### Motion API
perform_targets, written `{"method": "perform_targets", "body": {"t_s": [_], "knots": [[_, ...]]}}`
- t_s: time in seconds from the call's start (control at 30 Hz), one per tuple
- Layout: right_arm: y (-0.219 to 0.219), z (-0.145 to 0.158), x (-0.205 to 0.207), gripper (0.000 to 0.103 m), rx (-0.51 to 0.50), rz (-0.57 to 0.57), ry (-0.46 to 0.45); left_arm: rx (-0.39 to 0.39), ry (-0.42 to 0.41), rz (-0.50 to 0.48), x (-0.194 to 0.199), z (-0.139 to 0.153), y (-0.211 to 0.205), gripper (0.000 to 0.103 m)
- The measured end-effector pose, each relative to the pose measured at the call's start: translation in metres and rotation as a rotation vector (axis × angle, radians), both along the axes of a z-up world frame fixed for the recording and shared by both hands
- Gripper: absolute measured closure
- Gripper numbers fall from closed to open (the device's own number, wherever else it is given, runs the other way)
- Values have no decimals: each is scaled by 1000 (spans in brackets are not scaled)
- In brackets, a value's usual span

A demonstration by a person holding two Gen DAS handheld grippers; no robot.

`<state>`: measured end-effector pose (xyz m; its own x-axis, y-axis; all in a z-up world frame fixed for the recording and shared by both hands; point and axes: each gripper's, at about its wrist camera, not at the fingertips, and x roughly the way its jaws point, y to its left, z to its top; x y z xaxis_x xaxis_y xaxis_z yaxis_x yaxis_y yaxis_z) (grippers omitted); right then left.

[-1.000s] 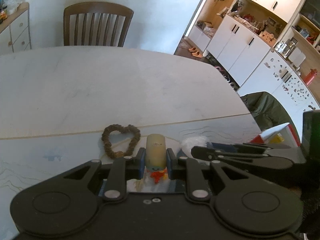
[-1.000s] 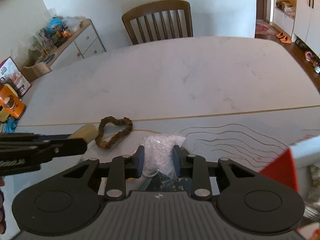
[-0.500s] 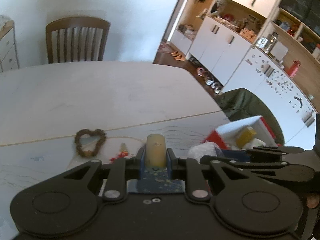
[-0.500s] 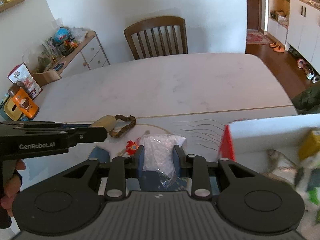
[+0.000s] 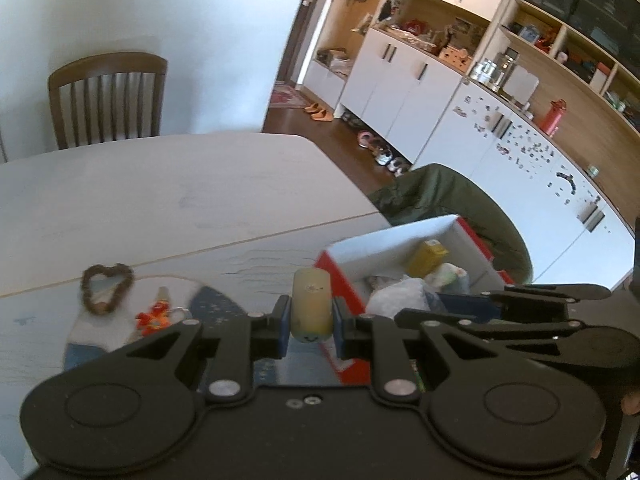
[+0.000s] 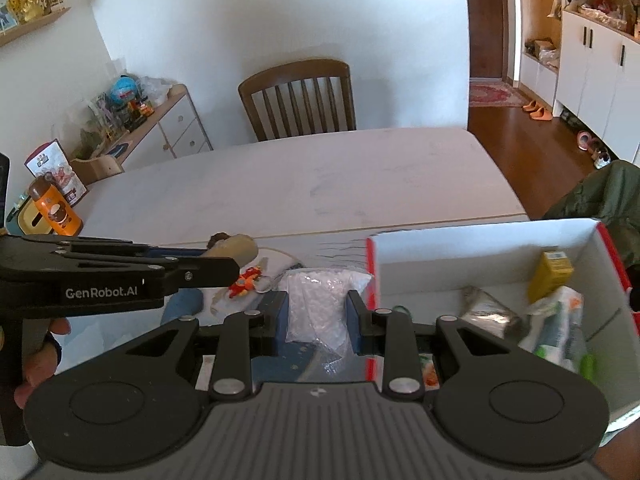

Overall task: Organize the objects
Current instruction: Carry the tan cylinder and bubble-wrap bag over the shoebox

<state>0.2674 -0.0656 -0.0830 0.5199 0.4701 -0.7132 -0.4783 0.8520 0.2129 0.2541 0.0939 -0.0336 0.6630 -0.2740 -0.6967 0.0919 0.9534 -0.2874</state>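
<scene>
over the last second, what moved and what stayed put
Both claws lifted their loads off the table and swung right toward the red and white box: the left claw with the beige cylinder, the right claw with the white plastic bag. Neither grip changed. The brown bead loop and orange toy stayed on the table.

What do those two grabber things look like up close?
Both are black plastic. The left gripper and the right gripper each have two jointed arms with silver screws, round bumps at the back and blue pads inside the fingers. White lettering on the left one's side says GenRobot.AI.
</scene>
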Motion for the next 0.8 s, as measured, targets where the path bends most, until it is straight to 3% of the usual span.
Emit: {"method": "perform_targets", "body": {"t_s": [0.8], "knots": [[-158,-31,30,74,-26,-134,15,53,38,-72,53,-20,-127,84]]}}
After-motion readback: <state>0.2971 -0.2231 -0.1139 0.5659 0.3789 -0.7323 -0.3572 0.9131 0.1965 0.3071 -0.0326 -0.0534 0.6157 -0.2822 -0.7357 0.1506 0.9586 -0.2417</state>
